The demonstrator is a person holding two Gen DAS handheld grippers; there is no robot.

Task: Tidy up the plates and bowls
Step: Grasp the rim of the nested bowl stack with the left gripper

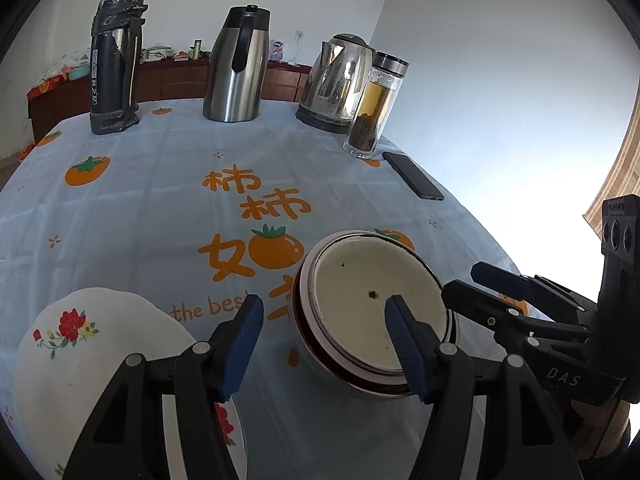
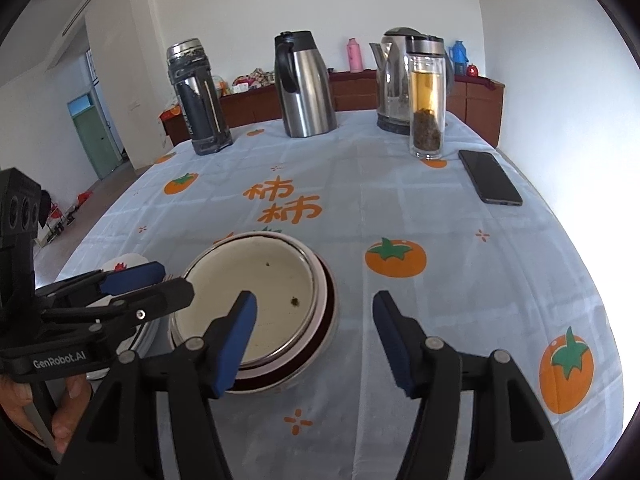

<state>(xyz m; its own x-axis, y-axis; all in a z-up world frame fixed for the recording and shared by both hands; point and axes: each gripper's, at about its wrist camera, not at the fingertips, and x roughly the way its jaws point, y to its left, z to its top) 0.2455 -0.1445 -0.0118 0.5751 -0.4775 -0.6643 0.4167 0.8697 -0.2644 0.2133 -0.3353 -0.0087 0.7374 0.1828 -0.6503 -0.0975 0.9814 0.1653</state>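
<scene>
A cream bowl with a dark red rim (image 1: 360, 280) sits nested in another bowl on the tablecloth; it also shows in the right wrist view (image 2: 256, 280). A white plate with red flowers (image 1: 80, 360) lies to its left, and its edge shows in the right wrist view (image 2: 124, 262). My left gripper (image 1: 324, 316) is open, its right finger over the bowl's near side. My right gripper (image 2: 314, 312) is open, its left finger over the bowl's near right rim. Each gripper shows in the other view: the right one (image 1: 480, 284), the left one (image 2: 160, 280). Neither holds anything.
At the table's far side stand a dark flask (image 1: 116, 60), a steel thermos jug (image 1: 236, 64), an electric kettle (image 1: 336, 84) and a glass tea bottle (image 1: 376, 108). A black phone (image 1: 412, 176) lies near the right edge. A wooden sideboard stands behind.
</scene>
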